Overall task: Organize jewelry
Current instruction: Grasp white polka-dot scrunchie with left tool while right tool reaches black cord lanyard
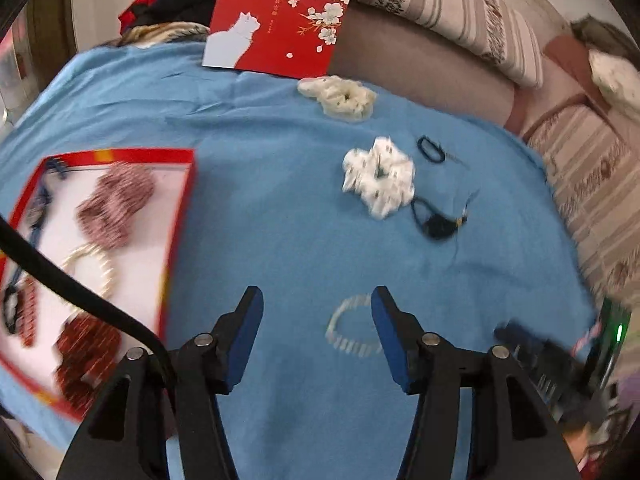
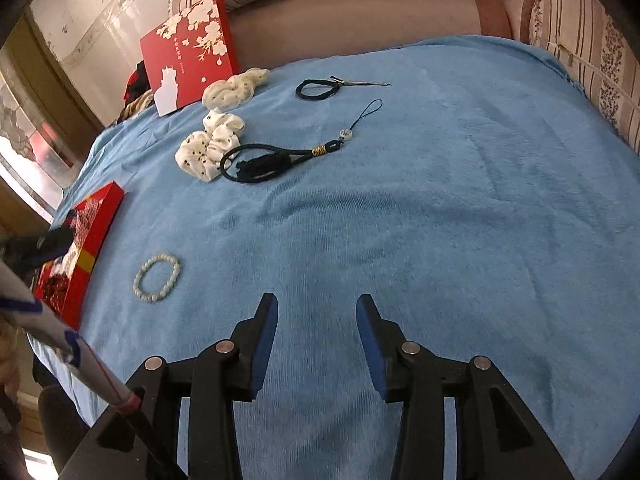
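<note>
My left gripper (image 1: 317,300) is open and empty, just above a pale bead bracelet (image 1: 352,326) lying on the blue cloth (image 1: 260,208); the bracelet lies between and just beyond the fingertips. The bracelet also shows in the right wrist view (image 2: 157,272). The open red box (image 1: 178,216) at left holds a pink scrunchie (image 1: 116,204), a pearl bracelet (image 1: 94,268) and dark red items (image 1: 86,356). My right gripper (image 2: 317,306) is open and empty over bare cloth. A white spotted scrunchie (image 2: 210,148), a black tasselled cord (image 2: 264,164), a cream scrunchie (image 2: 234,88) and a black hair tie (image 2: 316,90) lie farther back.
The red box lid (image 1: 276,16) with a white cat print leans at the back edge against the sofa (image 2: 360,12). Dark clothes (image 1: 176,0) are piled behind it. The red box also shows at the left of the right wrist view (image 2: 98,240). A thin metal pin (image 2: 364,83) lies by the hair tie.
</note>
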`<state>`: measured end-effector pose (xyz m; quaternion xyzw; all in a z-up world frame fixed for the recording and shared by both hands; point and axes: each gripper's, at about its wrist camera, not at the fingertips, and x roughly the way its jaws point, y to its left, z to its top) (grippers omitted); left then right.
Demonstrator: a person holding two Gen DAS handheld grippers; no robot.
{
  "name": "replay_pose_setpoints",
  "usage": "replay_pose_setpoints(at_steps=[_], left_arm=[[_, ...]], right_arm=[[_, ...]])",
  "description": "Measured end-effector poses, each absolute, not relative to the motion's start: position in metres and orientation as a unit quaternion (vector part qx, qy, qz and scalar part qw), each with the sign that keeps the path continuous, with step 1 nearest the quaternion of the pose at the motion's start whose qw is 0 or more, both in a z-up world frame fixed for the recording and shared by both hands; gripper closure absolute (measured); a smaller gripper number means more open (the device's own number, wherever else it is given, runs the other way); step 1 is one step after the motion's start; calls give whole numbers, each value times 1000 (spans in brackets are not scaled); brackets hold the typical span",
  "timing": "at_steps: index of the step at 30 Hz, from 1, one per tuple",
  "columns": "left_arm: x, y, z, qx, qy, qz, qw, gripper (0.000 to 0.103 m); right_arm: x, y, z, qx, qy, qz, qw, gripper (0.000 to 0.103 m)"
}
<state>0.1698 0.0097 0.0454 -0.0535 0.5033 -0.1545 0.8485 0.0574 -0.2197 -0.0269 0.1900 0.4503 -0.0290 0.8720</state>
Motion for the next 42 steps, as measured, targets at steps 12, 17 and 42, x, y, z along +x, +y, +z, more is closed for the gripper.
replay_pose_setpoints(at_steps=[12, 17, 42], left_arm=[[301, -67, -22, -78, 546, -178, 815, 46], [300, -79, -24, -47, 558, -196, 805, 95], [181, 24, 47, -116, 502, -212, 830, 95]], right_arm=[[89, -236, -30, 215, 433, -30, 875, 58], [102, -234, -31, 210, 436, -24, 875, 58], [141, -214, 8, 198, 420, 0, 886, 100]])
